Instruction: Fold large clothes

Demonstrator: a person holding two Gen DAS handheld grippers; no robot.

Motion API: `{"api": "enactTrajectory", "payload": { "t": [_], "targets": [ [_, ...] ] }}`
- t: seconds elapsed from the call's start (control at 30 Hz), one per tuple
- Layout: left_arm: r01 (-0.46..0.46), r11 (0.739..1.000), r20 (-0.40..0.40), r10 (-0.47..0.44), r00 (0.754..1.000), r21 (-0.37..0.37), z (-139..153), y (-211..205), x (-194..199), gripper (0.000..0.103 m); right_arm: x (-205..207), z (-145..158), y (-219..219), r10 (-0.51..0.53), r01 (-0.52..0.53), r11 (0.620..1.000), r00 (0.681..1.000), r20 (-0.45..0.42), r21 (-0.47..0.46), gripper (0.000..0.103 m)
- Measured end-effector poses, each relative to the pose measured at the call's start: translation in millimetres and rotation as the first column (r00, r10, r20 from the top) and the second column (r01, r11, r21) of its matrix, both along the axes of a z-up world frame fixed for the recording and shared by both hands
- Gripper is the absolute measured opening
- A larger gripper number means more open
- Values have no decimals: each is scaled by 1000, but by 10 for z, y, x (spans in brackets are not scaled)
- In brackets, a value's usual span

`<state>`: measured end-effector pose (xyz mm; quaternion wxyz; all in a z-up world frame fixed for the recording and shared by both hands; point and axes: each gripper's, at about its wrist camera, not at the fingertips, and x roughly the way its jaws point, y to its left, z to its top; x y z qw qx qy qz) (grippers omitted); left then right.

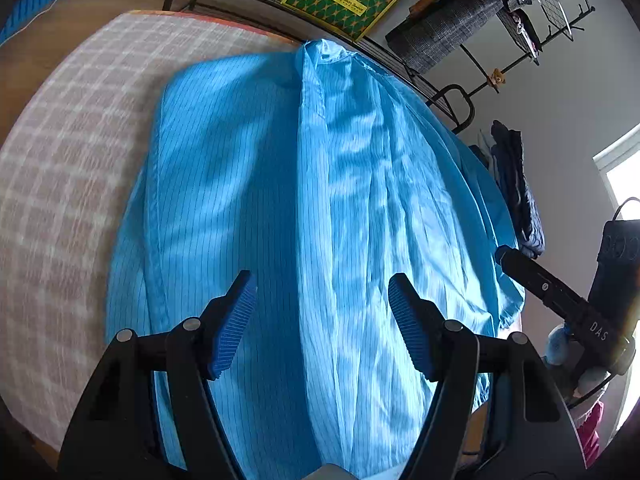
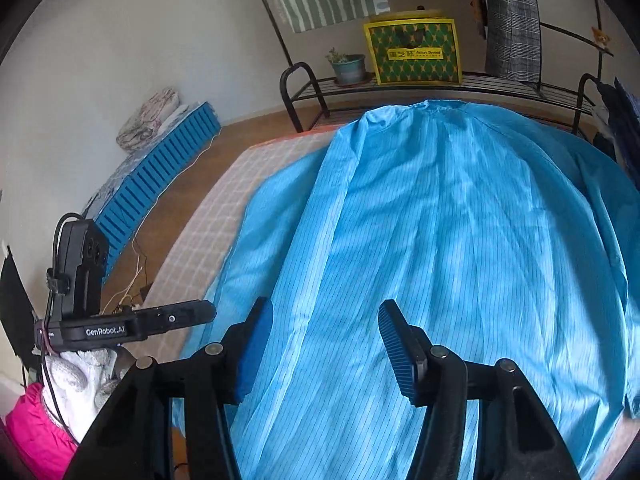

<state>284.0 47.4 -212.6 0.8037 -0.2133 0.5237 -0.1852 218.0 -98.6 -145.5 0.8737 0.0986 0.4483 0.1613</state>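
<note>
At the bottom of the left wrist view, the left gripper (image 1: 322, 316) stands with its ribbed blue pads (image 1: 234, 324) wide apart, nothing between them but air above the cloth. The right gripper (image 2: 326, 350), at the bottom of its own view, is likewise parted and holds nothing; its pads hang over the fabric without pressing on it, as far as can be told.

Under both, filling the centre of each frame, lies the large bright-blue pinstriped garment of thin shiny fabric (image 1: 248, 184), spread lengthwise on a pale checked mat (image 1: 68, 168) that covers the work surface. Its collar (image 2: 434, 106) points to the top of the frame, toward the far edge. In the left view a lengthwise edge runs down the middle, with a lighter, wrinkled layer on the right of it lying over the flatter part on the left; this looks like one side already turned in over the body. In the right view a similar lengthwise edge shows at left centre.

So I judge the fold to be at an early to middle stage: a side fold seems laid, the cloth is loose of both tools, and the wrinkles, any other side and the crosswise folds from hem to collar are left.

Farther off, a black metal rack (image 2: 304, 92) carries a small potted plant (image 2: 349, 65) and a yellow-and-green patterned box (image 2: 414, 52).
</note>
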Motion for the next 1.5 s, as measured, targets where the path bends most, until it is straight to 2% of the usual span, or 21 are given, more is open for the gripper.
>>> {"api": "enactTrajectory", "payload": {
  "t": [0.03,0.07,0.2,0.3,0.37,0.47,0.53,0.57,0.67,0.77,0.83,0.9,1.03,1.2,1.27,1.37,1.5],
  "targets": [
    [-1,1000,-7,1,1000,-9,-37,-35,147,70,131,-11,-35,-11,11,1000,1000,-11,8,46],
    [-9,1000,-14,9,1000,-19,-80,-60,278,70,261,-28,-67,-26,26,1000,999,-20,5,44],
    [-39,998,-37,38,999,-44,-306,-162,784,70,779,-140,-187,-59,58,998,997,-49,-19,43],
    [-39,999,-22,38,999,-21,-478,-245,1084,67,1198,-217,-251,-70,69,997,994,-83,-16,43],
    [-28,998,-7,27,1000,-62,-566,-236,1222,64,1478,-252,-276,-71,70,997,993,-93,-12,43],
    [-23,983,38,30,999,-182,-643,-121,1320,64,1901,-254,-233,-77,78,997,992,-97,4,43],
    [-35,961,52,51,997,-275,-689,19,1358,64,2185,-271,-173,-73,77,996,992,-101,35,43],
    [-54,955,58,74,996,-293,-705,108,1368,64,2303,-284,-127,-70,76,996,992,-101,50,43],
    [-125,938,66,154,986,-323,-779,352,1430,64,2700,-341,112,-49,56,996,993,-107,69,43],
    [-172,939,81,204,976,-298,-879,514,1513,64,3059,-448,421,-41,42,999,993,-110,13,43],
    [-191,927,54,219,974,-324,-1017,574,1553,64,3292,-528,596,-47,44,999,991,-123,-31,44],
    [-190,920,64,225,972,-343,-1050,604,1566,61,3495,-616,743,-56,48,997,988,-141,-60,44],
    [-173,922,83,213,973,-346,-1057,588,1583,61,3781,-817,937,-60,41,993,983,-175,-108,44],
    [-152,925,99,197,975,-348,-1034,564,1539,61,3972,-1015,1041,-45,21,993,977,-208,-115,44],
    [-149,925,101,195,976,-348,-1027,562,1536,61,4010,-1063,1103,-35,4,989,979,-201,-150,43],
    [-141,928,105,187,977,-344,-1030,555,1508,61,4060,-1137,1135,-87,32,970,972,-219,-242,37],
    [-145,929,104,191,976,-342,-1029,555,1506,61,3961,-963,1105,-88,54,981,980,-177,-188,36]
  ]
}}
